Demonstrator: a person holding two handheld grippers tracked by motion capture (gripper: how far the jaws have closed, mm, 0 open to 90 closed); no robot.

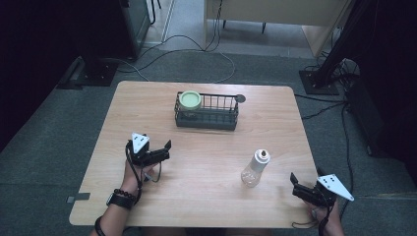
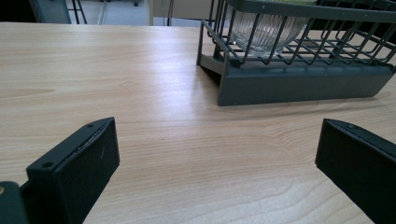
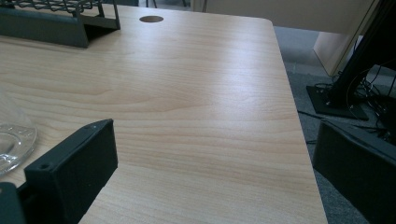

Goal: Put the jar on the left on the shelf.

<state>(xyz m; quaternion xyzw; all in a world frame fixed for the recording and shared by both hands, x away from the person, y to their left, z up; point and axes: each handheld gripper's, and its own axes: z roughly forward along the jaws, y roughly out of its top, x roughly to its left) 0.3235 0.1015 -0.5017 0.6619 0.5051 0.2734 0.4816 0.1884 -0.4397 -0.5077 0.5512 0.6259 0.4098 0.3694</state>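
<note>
On the table (image 1: 206, 162): I see a clear bottle (image 1: 254, 168) standing upright toward the right front, and a dark wire basket (image 1: 206, 111) farther back near the middle.
Left gripper (image 1: 164, 150): I hold it over the left front of the table, jaws spread wide apart with nothing between them; it points toward the basket.
Right gripper (image 1: 298, 184): I hold it at the right front edge, jaws apart and empty, just beside the bottle but not touching it.
Bottle: it stands between the two grippers, nearer the right one; its neck is white and its mouth has no cap; its glassy base (image 3: 11, 142) shows at the left edge of the right gripper view.
Basket: a jar (image 1: 190, 101) with a pale green lid sits in its left end; in the left gripper view I see the ribbed glass bottom (image 2: 264, 25) of that jar through the basket wires (image 2: 299, 70).
Hole (image 1: 240, 98): a round cable hole in the tabletop, just behind the basket's right end.
Floor: grey carpet with cables trailing behind the table.
</note>
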